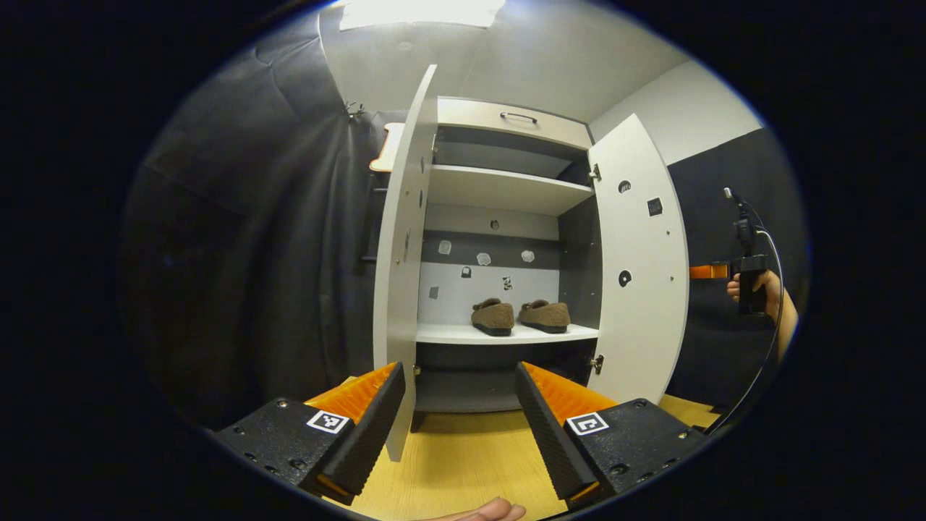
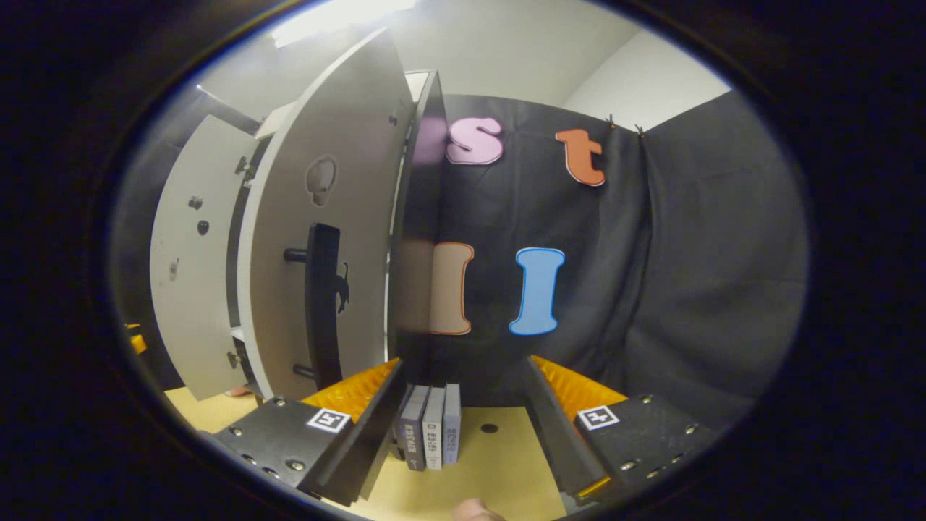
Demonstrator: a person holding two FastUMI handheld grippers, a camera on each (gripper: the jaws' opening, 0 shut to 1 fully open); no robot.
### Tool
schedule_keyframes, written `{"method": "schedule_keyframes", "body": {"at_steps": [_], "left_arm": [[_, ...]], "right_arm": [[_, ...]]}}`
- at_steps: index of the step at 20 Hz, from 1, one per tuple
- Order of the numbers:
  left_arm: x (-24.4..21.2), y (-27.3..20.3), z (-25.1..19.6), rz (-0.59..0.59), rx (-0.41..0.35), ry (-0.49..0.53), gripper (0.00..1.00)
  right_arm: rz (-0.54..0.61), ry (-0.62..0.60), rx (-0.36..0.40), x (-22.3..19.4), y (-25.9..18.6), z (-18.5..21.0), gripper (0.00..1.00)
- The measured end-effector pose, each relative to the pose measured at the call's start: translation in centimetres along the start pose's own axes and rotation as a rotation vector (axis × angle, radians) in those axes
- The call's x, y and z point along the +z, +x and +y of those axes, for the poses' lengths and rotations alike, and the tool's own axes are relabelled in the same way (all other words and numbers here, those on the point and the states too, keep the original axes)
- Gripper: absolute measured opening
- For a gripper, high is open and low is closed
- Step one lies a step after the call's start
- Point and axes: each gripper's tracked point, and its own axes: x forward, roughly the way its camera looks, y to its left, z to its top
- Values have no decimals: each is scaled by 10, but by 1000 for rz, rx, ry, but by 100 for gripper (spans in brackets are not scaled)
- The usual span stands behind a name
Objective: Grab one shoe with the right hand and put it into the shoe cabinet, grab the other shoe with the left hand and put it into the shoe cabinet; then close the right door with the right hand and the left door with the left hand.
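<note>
Already both brown shoes sit side by side on the shoe cabinet's (image 1: 506, 188) lower white shelf (image 1: 463, 334): the left shoe (image 1: 493, 316) near the shelf's middle, the right shoe (image 1: 545, 315) just beside it, toward the right wall, and the two apart from each other.

Both doors stand open. In the left gripper view the left door (image 1: 402, 275) is seen almost edge-on and the right door (image 1: 640, 268) swings wide, its inner face showing. The left gripper (image 1: 457, 412) hangs over the pale wooden floor (image 1: 463, 456) in front of the cabinet, jaws spread wide with nothing between them. Farther off at the right edge of that view, a hand (image 1: 756, 289) holds the other gripper beyond the right door.

In the right gripper view the right gripper (image 2: 463, 412) is also wide apart and empty, near the outer face of the right door (image 2: 325, 239), whose dark bar handle (image 2: 322, 304) stands upright just left of the fingers. A few upright books (image 2: 432, 435) stand on the floor at the cabinet's side, between the fingers in that view.
</note>
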Motion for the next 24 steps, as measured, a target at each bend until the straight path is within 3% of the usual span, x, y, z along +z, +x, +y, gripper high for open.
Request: {"method": "schedule_keyframes", "body": {"at_steps": [1, 3, 4, 6, 16, 19, 20, 24], "left_arm": [[-1, -3, 4, -3, 4, 1, 93], [-2, -9, 12, -3, 14, -1, 93], [-1, -12, 14, -5, 17, -3, 93], [3, -15, 13, -14, 10, -12, 93], [9, -19, 8, -25, -16, -4, 93], [8, -19, 15, -21, 2, 2, 93], [7, -20, 18, -20, 4, 5, 93], [1, -22, 36, 12, 34, 13, 94]], "right_arm": [[-6, 7, 41, 7, -1, 19, 98], [-1, -7, 45, 13, -6, 37, 98], [1, -21, 45, 12, -4, 45, 87], [11, -2, 65, 11, -5, 63, 85], [5, 88, 170, 13, 2, 156, 87], [24, 179, 251, 12, -3, 197, 86], [13, 189, 263, 15, -3, 209, 89], [-57, 161, 223, 24, -13, 214, 94]]}}
